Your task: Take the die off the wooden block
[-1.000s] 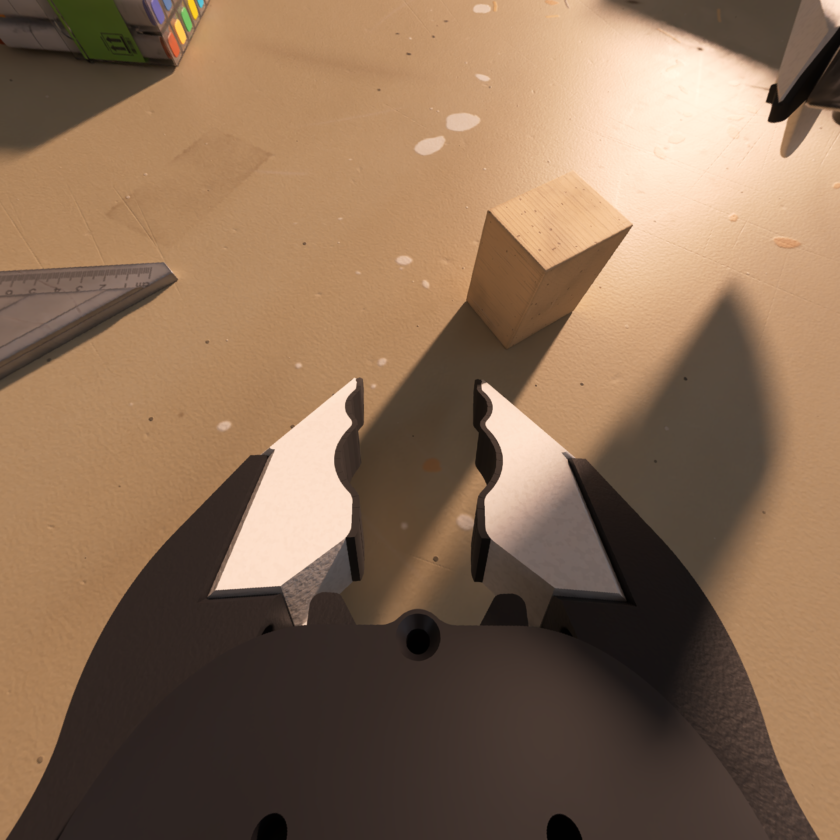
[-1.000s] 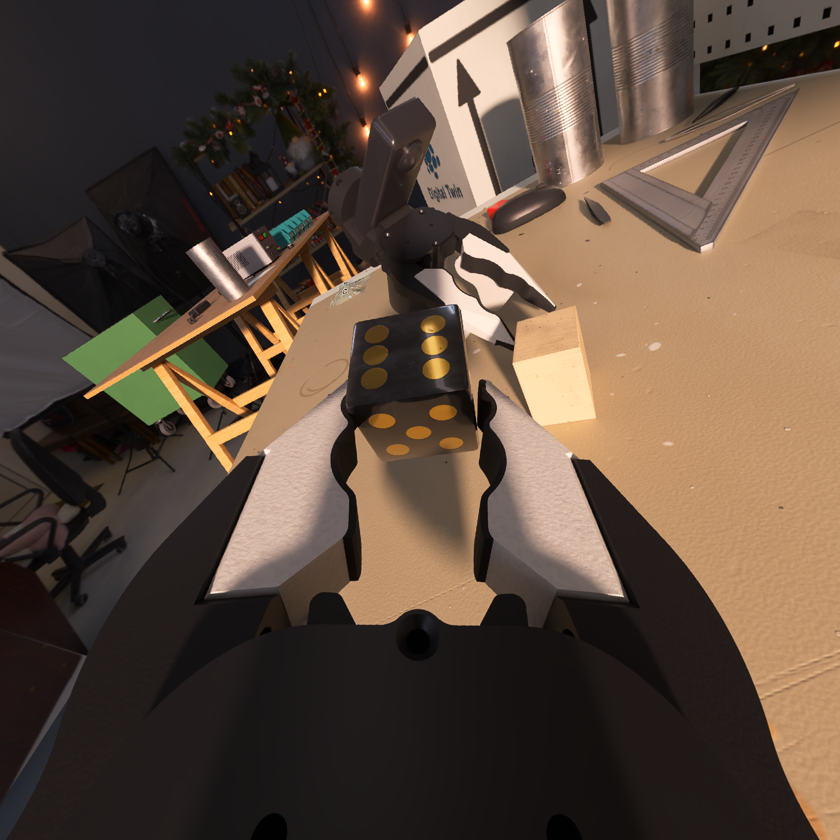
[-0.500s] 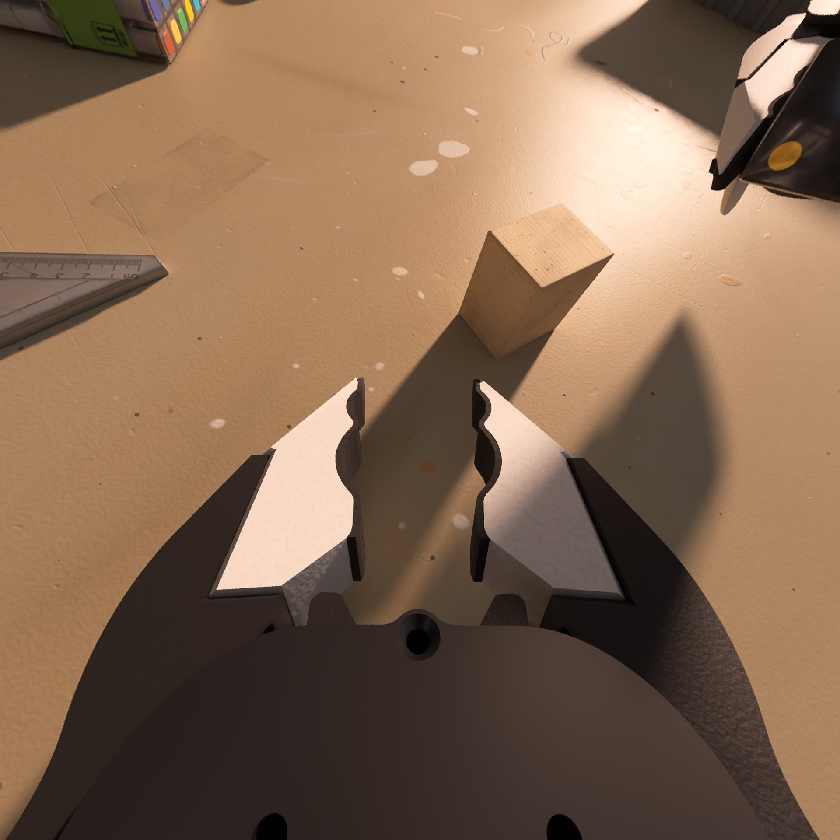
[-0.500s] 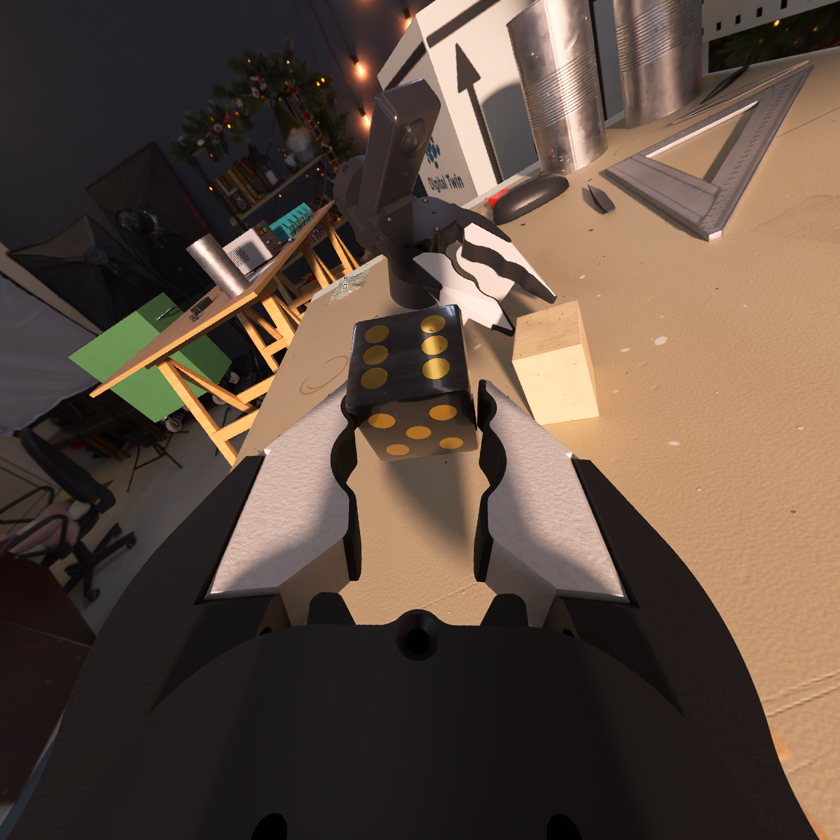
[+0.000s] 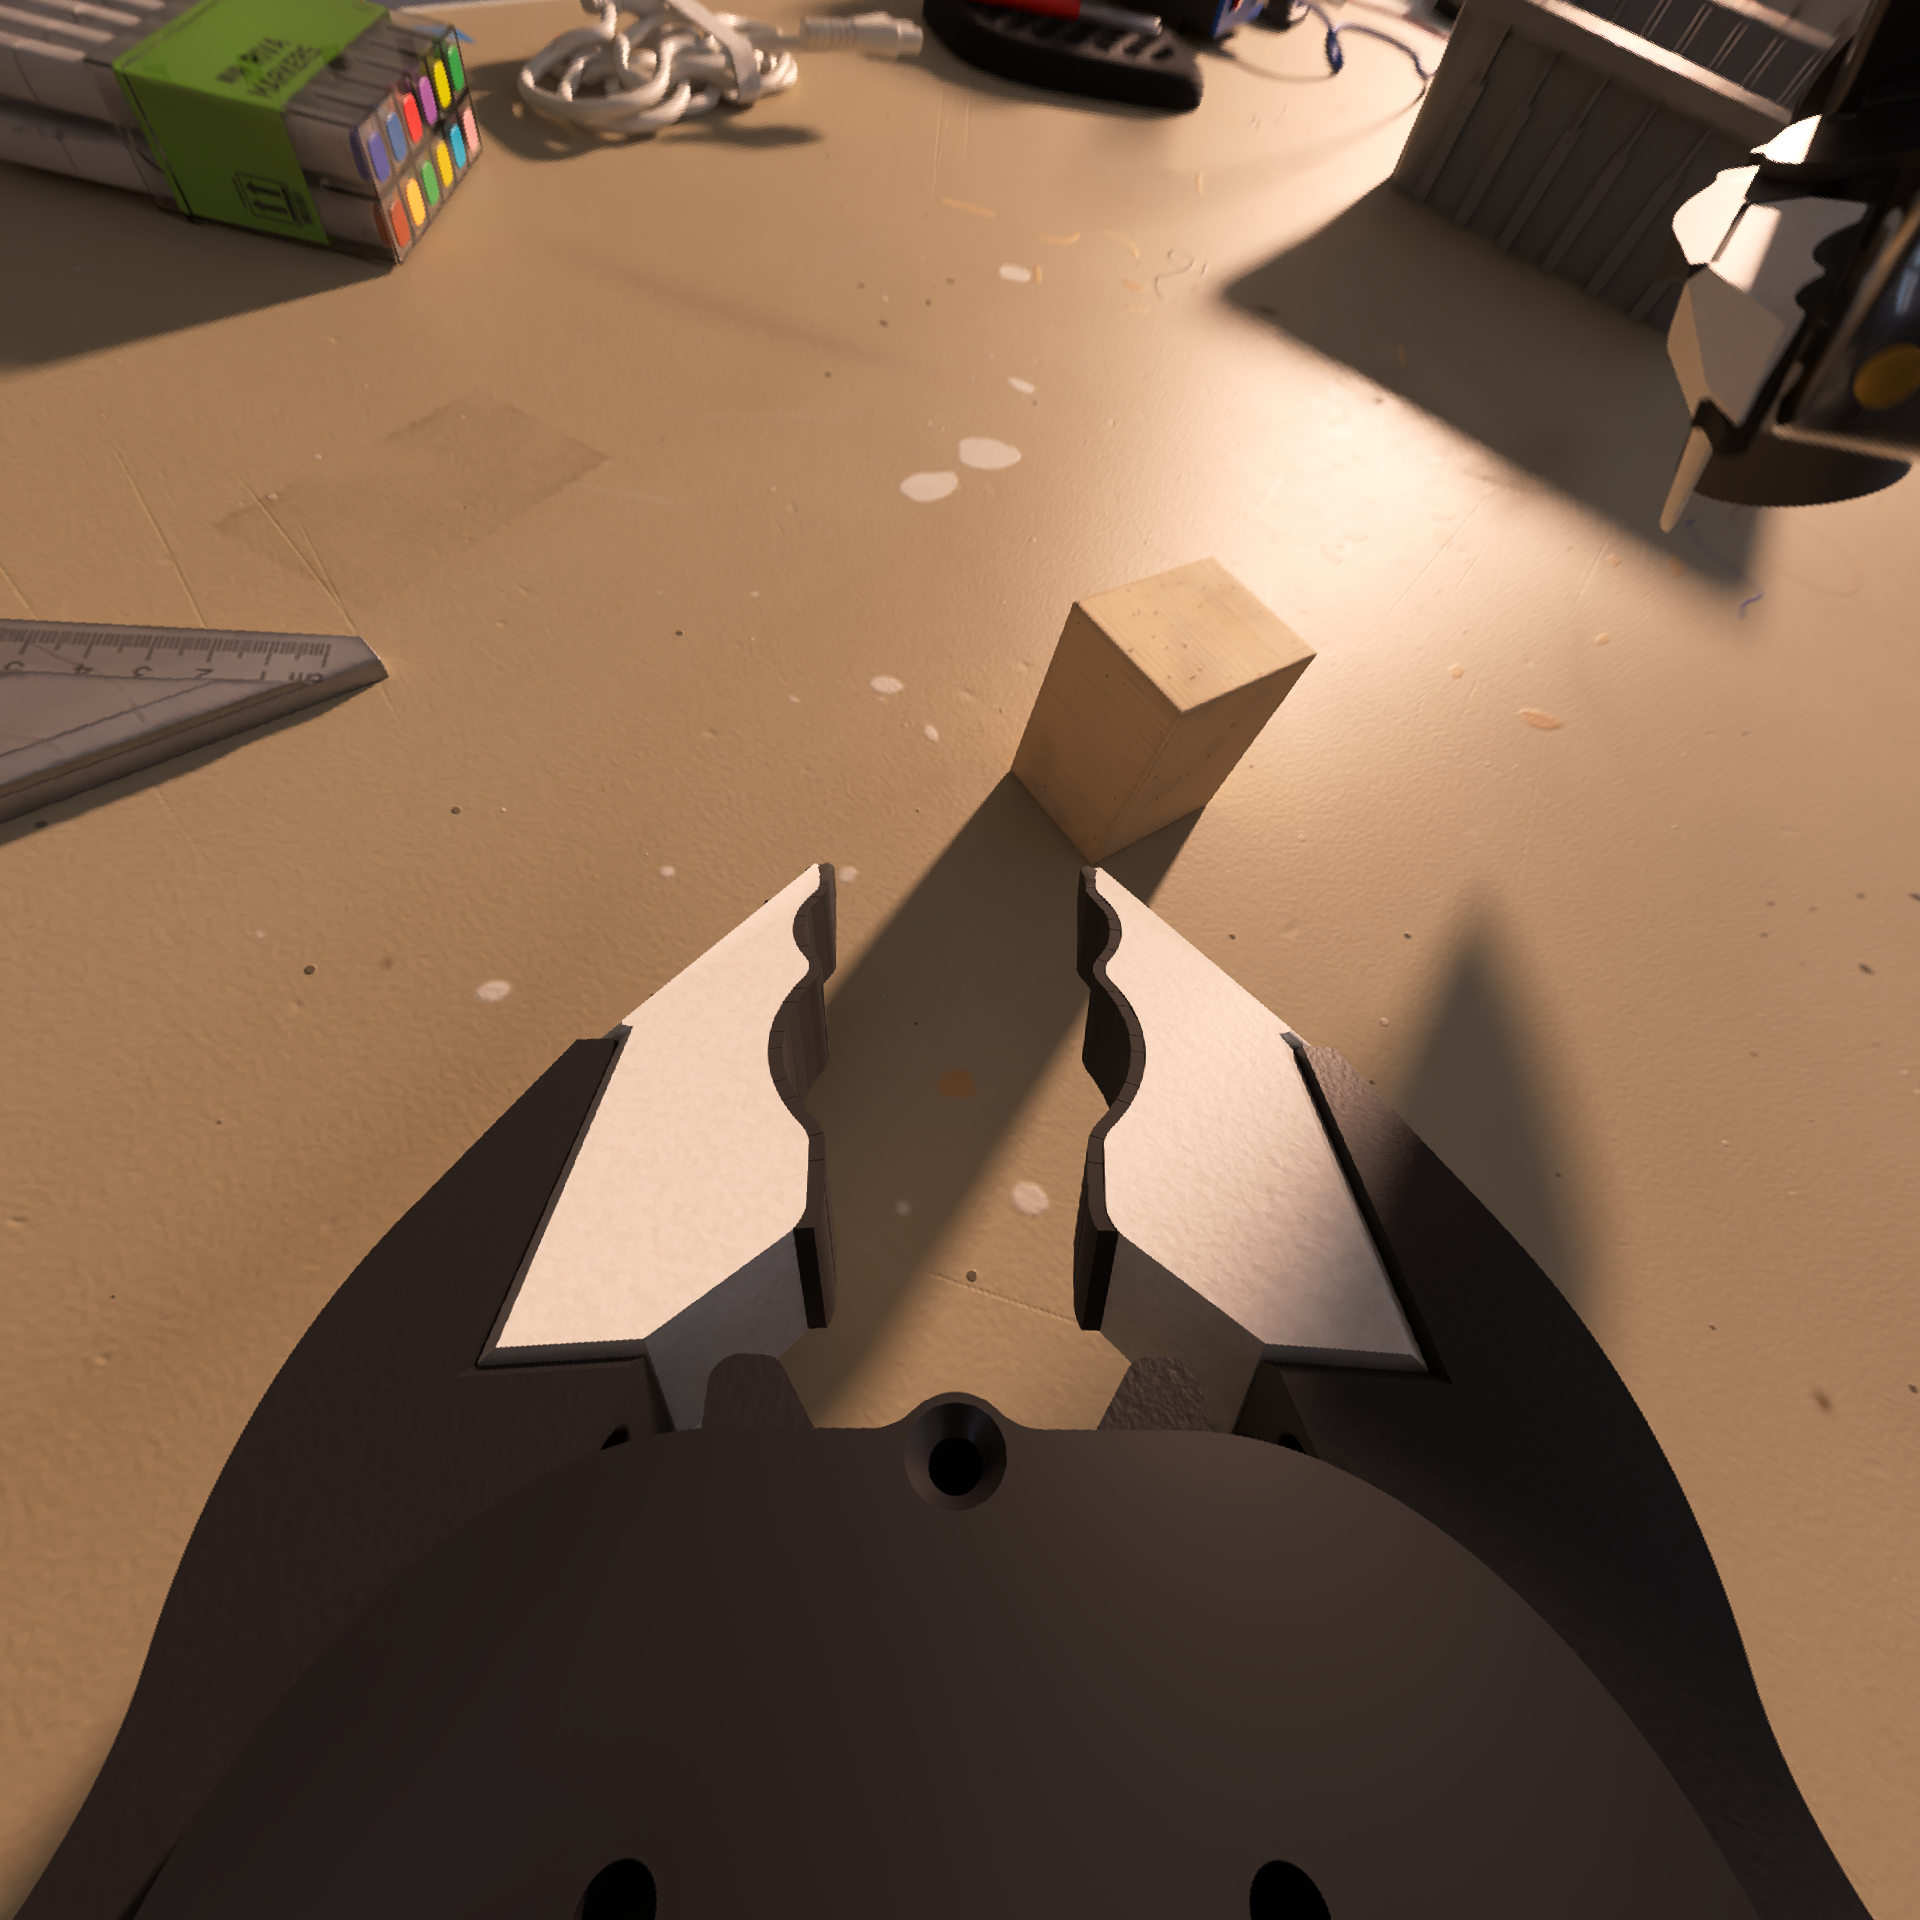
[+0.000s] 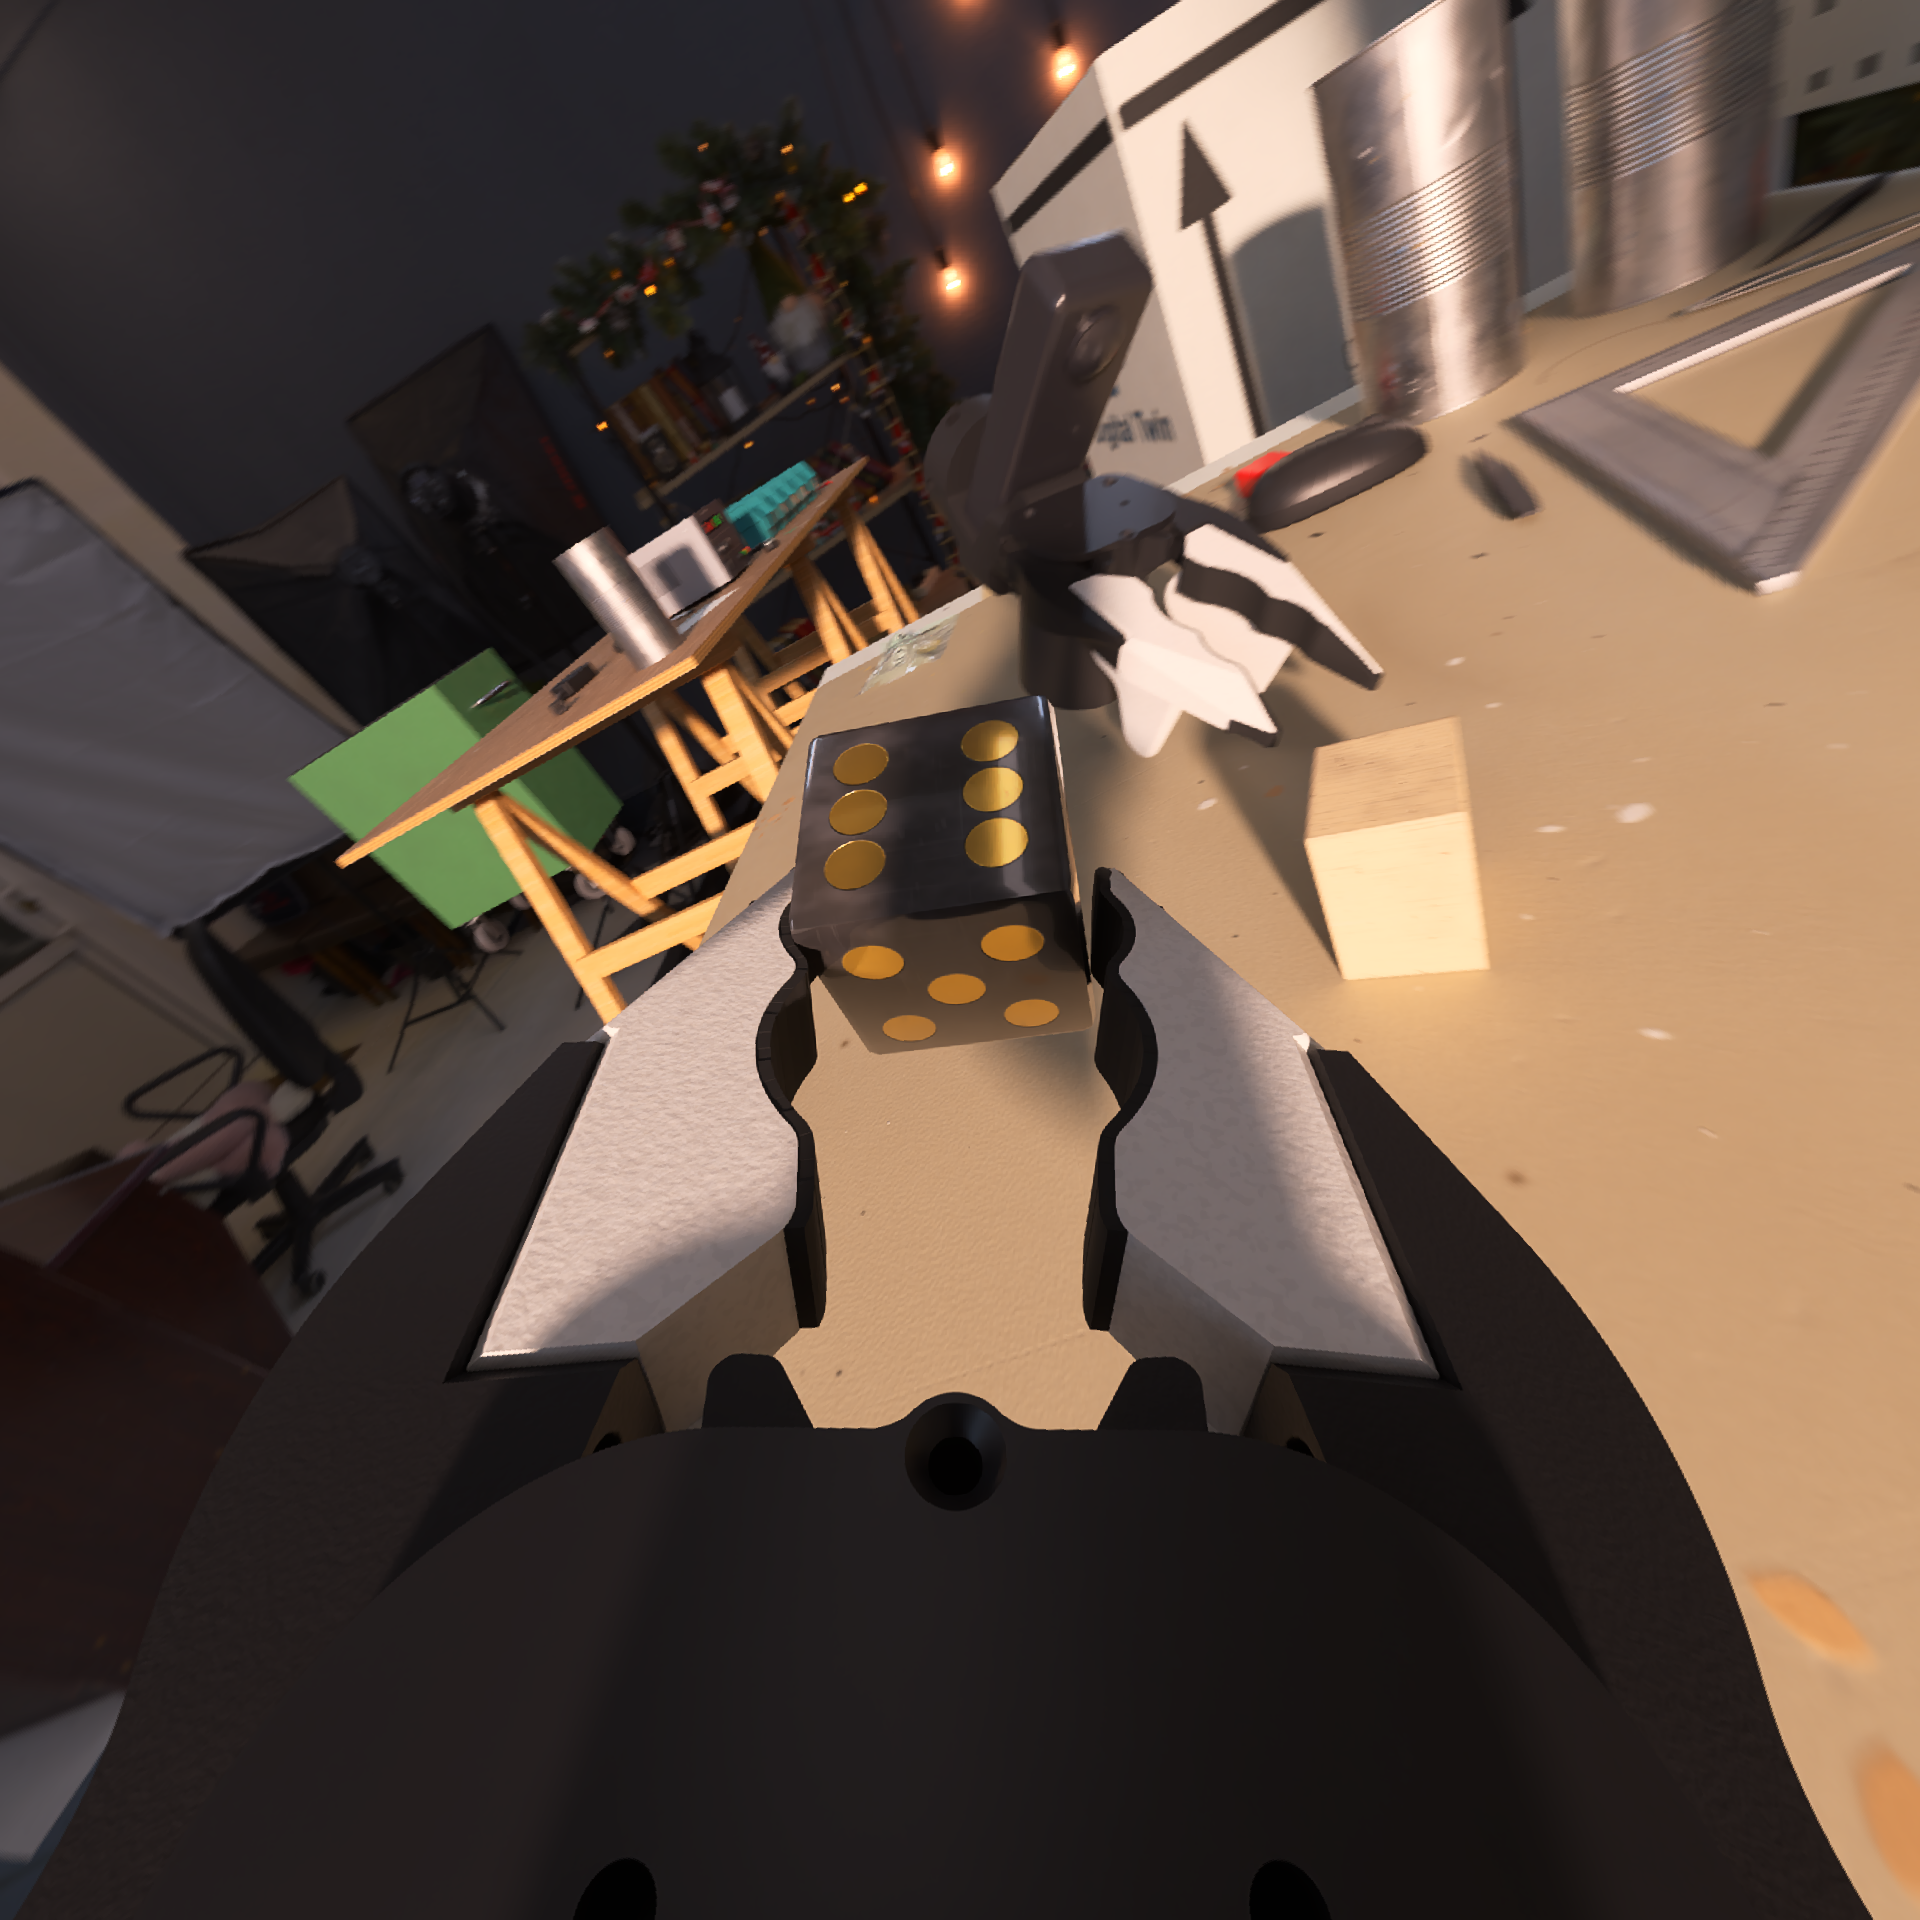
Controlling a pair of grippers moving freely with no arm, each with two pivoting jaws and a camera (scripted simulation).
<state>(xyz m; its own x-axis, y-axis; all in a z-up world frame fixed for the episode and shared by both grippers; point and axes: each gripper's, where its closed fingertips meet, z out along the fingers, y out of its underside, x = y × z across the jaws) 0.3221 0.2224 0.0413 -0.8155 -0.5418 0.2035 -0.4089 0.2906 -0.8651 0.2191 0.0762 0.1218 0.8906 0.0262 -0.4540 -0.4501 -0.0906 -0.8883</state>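
The black die with gold pips point(image 6: 940, 894) is clamped between the fingers point(image 6: 727, 997) of the right gripper point(image 6: 951, 914), up off the tan speckled counter point(image 6: 1558, 1195), well clear of the pale wooden block point(image 6: 1392, 852), which sits at about 2 o'clock from it in the right wrist view. The six-pip face is turned up and the five-pip face toward the camera; being a cube, no long axis can really be called, and it's tilted slightly.

Stuff only seen from the right wrist: the die's faces, two ribbed metal cans point(image 6: 1423, 208), a white box with a black arrow point(image 6: 1174, 239), a dark room with string lights point(image 6: 945, 161) and wooden trestle tables point(image 6: 665, 665). The left gripper point(image 6: 1247, 644) is also seen from outside there, at 12 o'clock beyond the die.

From the left wrist, the left gripper point(image 5: 954, 883) is seen with fingers point(image 5: 707, 1122) spread and nothing between them, hovering above the counter point(image 5: 623, 416). The block point(image 5: 1153, 707) stands upright at 1 o'clock, long axis vertical, top bare. Only this view shows a green-banded box of coloured markers point(image 5: 260, 135) at 10 o'clock, a coiled white cable point(image 5: 655, 62) at 11, a grey set square point(image 5: 156, 696) at 9, and a slatted wooden crate point(image 5: 1590, 156) at 1. The right gripper point(image 5: 1766, 312) is cut off at 2 o'clock, one gold pip of the die point(image 5: 1886, 379) peeking out.

White paint flecks are scattered over the counter.
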